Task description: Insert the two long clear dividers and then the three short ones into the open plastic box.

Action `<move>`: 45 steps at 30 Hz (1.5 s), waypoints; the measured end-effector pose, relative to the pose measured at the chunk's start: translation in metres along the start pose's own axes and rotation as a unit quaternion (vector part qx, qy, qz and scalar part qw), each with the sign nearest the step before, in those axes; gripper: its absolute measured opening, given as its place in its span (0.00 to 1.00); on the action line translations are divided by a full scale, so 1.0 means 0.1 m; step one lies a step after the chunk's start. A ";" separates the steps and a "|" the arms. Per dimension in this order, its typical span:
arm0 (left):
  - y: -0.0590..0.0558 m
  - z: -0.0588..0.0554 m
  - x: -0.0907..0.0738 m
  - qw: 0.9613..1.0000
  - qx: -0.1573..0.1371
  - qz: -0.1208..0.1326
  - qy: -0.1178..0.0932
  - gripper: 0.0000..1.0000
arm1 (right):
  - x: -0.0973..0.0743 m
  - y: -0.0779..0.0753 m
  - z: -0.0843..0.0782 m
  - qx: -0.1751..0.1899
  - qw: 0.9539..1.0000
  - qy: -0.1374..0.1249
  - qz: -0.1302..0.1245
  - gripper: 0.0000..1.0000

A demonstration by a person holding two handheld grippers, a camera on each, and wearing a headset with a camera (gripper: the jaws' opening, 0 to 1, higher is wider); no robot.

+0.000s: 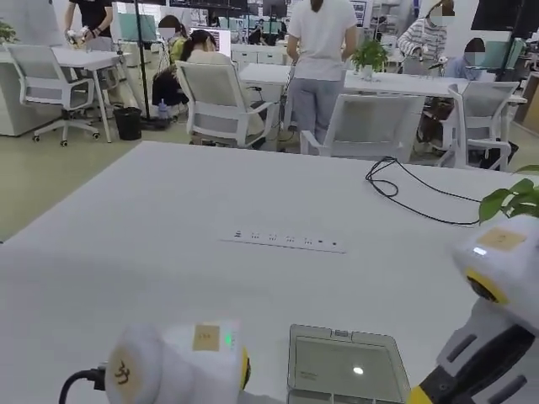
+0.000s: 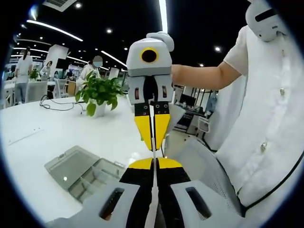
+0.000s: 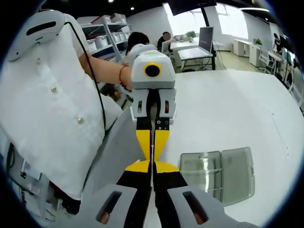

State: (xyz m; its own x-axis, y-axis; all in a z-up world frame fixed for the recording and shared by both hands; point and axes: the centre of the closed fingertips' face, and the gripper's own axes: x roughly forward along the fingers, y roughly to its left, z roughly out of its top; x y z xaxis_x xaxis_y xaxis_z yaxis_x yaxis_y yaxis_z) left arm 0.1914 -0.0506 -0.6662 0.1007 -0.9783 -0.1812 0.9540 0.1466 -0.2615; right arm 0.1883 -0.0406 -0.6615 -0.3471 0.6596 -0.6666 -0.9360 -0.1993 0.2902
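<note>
1. One open clear plastic box (image 3: 237, 168) lies on the white table (image 3: 237, 104), its lid flat beside the tray. The dividers inside are too blurred to count.
2. Two grippers meet tip to tip near the box.
3. Left gripper (image 2: 154, 162): jaws pressed together, and any thin piece between them cannot be made out.
4. Right gripper (image 3: 152, 164): jaws together likewise.

My clear plastic box (image 1: 345, 370), lid (image 3: 237, 171) open.
It lies flat on the white bench (image 1: 253, 194), lid swung out level beside the tray (image 3: 202, 183), thin ribs inside.
</note>
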 end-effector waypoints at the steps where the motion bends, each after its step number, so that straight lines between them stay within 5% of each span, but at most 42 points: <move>1: 0.00 0.00 0.00 1.000 0.000 0.000 0.000 0.00 | 0.01 0.00 0.00 -0.001 1.000 0.000 -0.001 0.03; 15: 0.23 -0.19 -0.23 0.998 -0.015 0.057 0.020 0.20 | -0.02 -0.16 0.05 -0.002 0.999 -0.003 -0.034 0.03; 27: 0.52 -0.47 -0.47 0.991 -0.007 0.121 0.063 0.58 | 0.04 -0.56 0.07 0.004 0.996 -0.003 -0.092 0.03; 39: 0.64 -0.74 -0.57 0.987 -0.005 0.127 0.098 0.88 | 0.26 -0.95 -0.01 0.007 0.992 0.012 -0.122 0.03; 45: 0.66 -0.79 -0.58 0.987 -0.005 0.127 0.095 1.00 | 0.43 -1.08 -0.13 0.012 0.992 0.022 -0.126 0.03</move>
State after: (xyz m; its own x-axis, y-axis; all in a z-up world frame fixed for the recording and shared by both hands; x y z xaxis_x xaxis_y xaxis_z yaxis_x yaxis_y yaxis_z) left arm 0.2260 0.0272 -0.7477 0.2809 -0.8650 -0.4157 0.9016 0.3863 -0.1947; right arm 0.2735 0.0000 -0.7308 -0.1056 0.6542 -0.7489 -0.9917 -0.0141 0.1276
